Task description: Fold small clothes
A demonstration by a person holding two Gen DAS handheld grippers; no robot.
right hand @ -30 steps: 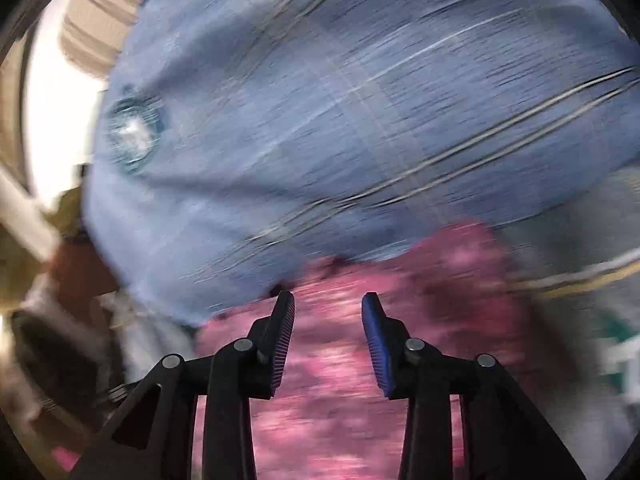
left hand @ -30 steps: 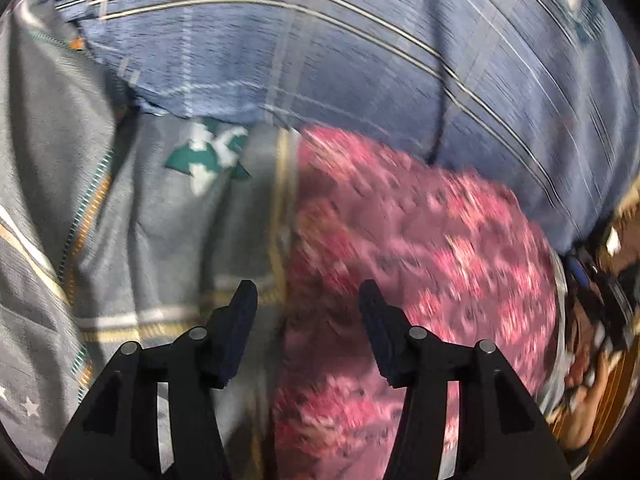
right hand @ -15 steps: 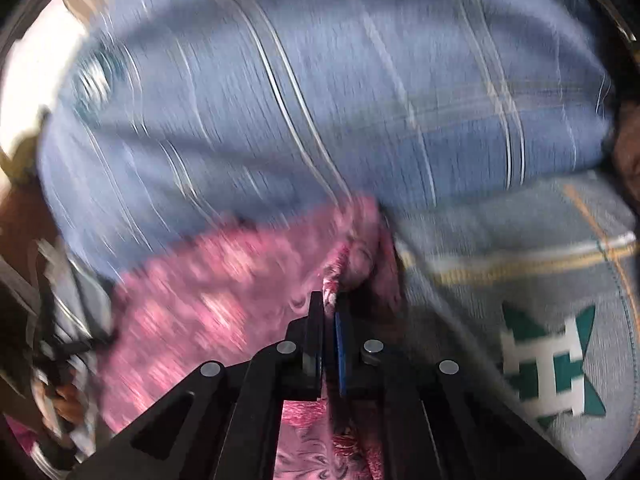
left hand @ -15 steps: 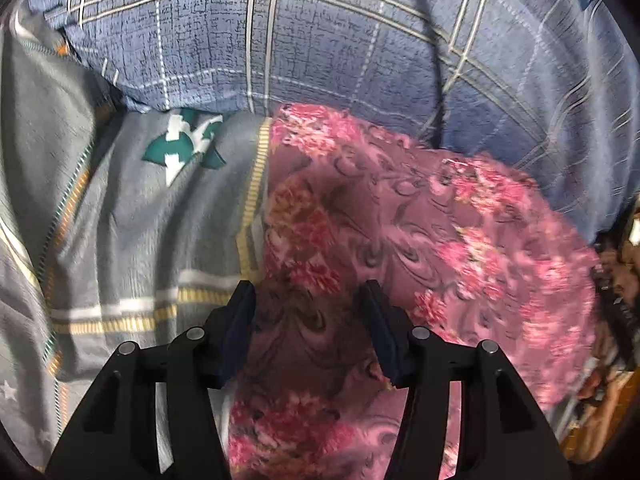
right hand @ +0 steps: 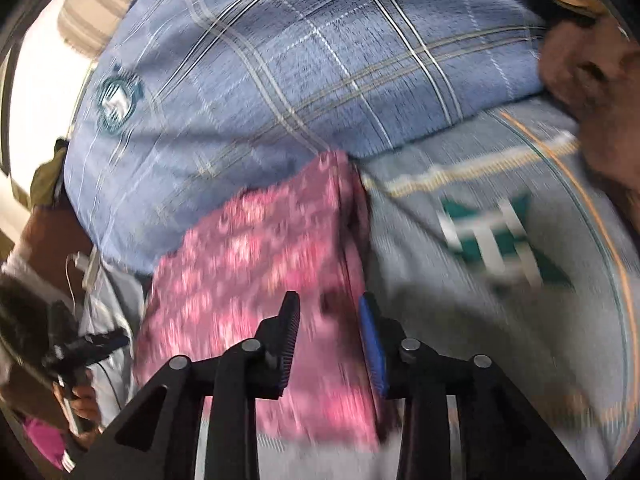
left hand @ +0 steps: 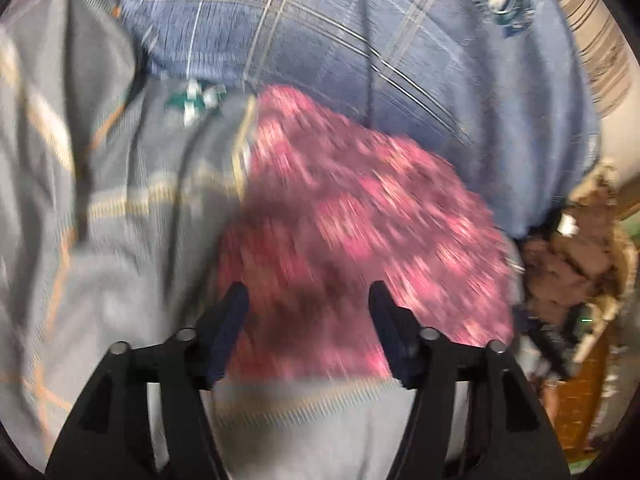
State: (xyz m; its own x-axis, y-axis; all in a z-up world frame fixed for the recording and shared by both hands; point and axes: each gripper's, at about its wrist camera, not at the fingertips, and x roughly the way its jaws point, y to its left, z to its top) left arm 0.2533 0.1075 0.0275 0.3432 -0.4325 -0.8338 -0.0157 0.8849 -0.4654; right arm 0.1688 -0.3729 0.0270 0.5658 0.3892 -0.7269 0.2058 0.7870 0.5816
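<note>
A small pink floral garment [left hand: 352, 216] lies flat on the grey bedsheet [left hand: 132, 264], its far edge against a blue plaid pillow [left hand: 360, 40]. It also shows in the right wrist view [right hand: 256, 280], with a folded edge along its right side. My left gripper [left hand: 306, 300] is open and empty above the garment's near part. My right gripper [right hand: 328, 316] is open and empty above the garment's right edge. Both views are blurred by motion.
The blue plaid pillow [right hand: 288, 80] fills the back. The grey sheet [right hand: 500, 280] has a green and white motif. A pile of brown items [left hand: 568, 264] sits at the bed's right edge. A brown object [right hand: 592, 80] lies at the upper right.
My right gripper was shut on the garment's edge half a second ago and has opened and let go. Both grippers have pulled back toward the garment's near edge.
</note>
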